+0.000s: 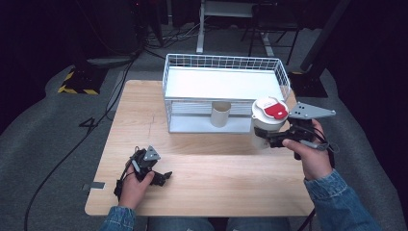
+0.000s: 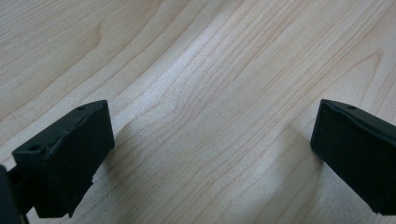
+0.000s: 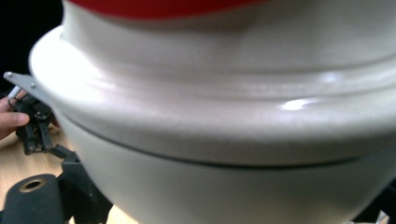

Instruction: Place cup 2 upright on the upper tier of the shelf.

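Observation:
My right gripper (image 1: 264, 136) is shut on a white tub (image 1: 266, 124) with a white lid and a red label (image 1: 275, 111). It holds the tub upright just off the front right corner of the wire basket (image 1: 222, 61). In the right gripper view the tub (image 3: 224, 116) is pressed close between the jaws, and one black fingertip (image 3: 31, 199) shows at the lower left. My left gripper (image 1: 162, 177) rests low on the wooden table (image 1: 211, 183) near its front left. Its jaws (image 2: 212, 154) stand wide open over bare wood.
The white wire basket stands at the table's back with a white board on top. A beige cup (image 1: 221, 114) stands on its lower level. Cables run across the grey floor at the left. A dark stand base (image 1: 308, 82) sits behind the basket's right corner.

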